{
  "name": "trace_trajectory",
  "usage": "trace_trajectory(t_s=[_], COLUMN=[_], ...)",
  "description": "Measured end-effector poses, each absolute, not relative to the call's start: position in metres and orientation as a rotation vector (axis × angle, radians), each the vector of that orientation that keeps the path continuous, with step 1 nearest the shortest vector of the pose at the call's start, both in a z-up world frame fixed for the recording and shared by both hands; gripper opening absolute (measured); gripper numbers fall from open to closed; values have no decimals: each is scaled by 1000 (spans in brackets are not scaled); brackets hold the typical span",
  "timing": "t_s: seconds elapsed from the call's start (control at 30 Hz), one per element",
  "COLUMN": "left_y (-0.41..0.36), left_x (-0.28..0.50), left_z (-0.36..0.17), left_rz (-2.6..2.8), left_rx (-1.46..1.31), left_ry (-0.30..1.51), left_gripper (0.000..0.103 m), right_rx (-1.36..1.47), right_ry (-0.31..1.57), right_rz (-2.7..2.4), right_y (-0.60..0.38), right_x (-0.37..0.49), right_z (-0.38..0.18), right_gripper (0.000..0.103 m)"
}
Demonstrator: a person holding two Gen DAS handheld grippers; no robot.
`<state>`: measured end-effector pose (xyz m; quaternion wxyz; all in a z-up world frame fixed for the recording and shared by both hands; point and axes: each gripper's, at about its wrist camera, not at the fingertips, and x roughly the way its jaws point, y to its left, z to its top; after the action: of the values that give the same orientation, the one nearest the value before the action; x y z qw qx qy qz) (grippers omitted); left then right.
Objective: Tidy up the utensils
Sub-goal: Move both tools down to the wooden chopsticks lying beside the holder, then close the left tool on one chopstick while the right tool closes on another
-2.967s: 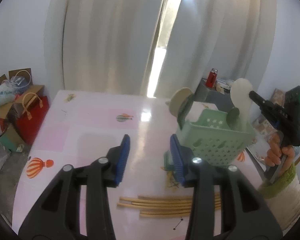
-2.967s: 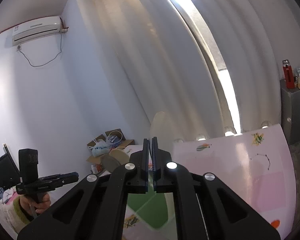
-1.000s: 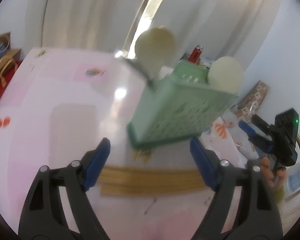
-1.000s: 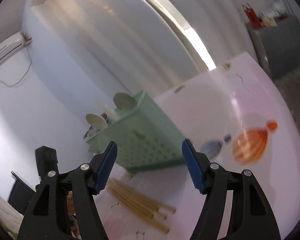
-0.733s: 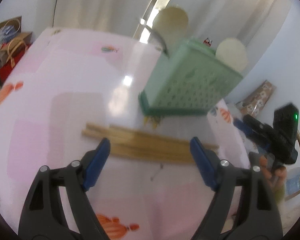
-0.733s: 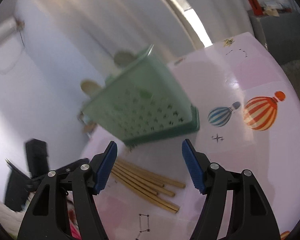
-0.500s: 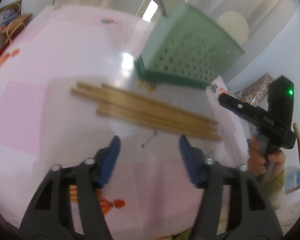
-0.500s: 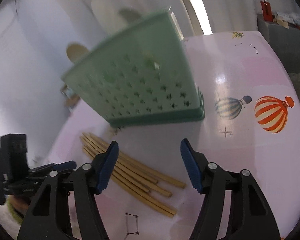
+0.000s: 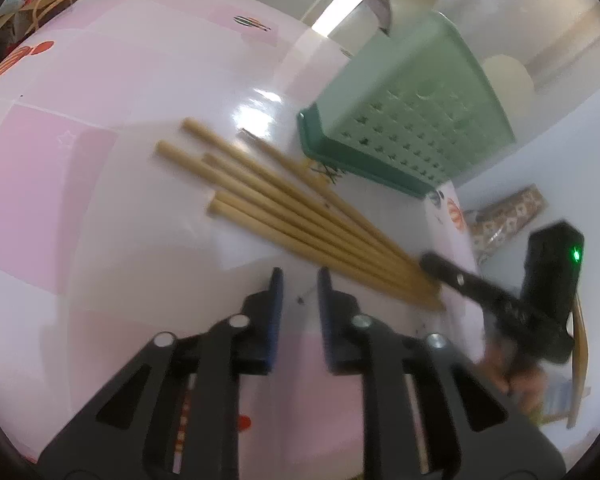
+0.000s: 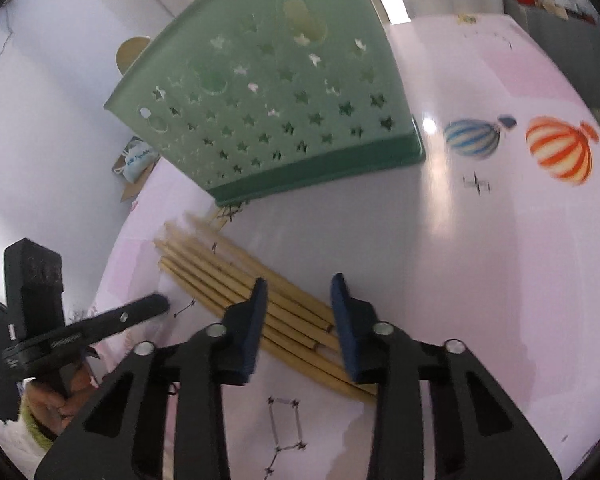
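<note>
The chopsticks [image 10: 260, 304] are lying on the table [image 10: 480, 264] below the basket [image 10: 268, 104], running 10 to 4 o'clock. The right gripper [image 10: 298, 290] is being closed over their near end — not yet pinched. The left gripper [image 9: 299, 280] — narrowed on nothing — is being held just short, sticks at 1 o'clock.

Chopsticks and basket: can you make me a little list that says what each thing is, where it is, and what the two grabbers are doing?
chopsticks: bundle of wooden sticks lying flat on the pink table, beside the basket
basket: green, star-shaped holes, standing on the table, spoons poking out
left gripper: jaws just been closing, narrow gap, nothing between them
right gripper: jaws just been closing, over the chopstick ends, not pressing on them
</note>
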<state>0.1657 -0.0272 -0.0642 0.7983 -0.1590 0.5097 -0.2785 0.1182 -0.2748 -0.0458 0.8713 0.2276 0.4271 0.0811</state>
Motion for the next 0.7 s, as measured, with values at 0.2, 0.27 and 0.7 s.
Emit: trace_trajectory(t_s=[0.2,0.27,0.7], left_y=[-28,-25,-41], left_x=[170,170,158], left_z=[-63,-62,-54], left_rz=[-551,-538,-451], left_rx=[-329,-328,-100], left_ry=[1081,1078,1036], left_gripper=[11,11,11], right_rx=[523,538,406], right_ry=[953,974,981], right_rz=[224,264,217], right_y=[-254,-243,-227], right_x=[102,98,92], right_z=[-56,-60,-54], right_gripper=[11,11,8])
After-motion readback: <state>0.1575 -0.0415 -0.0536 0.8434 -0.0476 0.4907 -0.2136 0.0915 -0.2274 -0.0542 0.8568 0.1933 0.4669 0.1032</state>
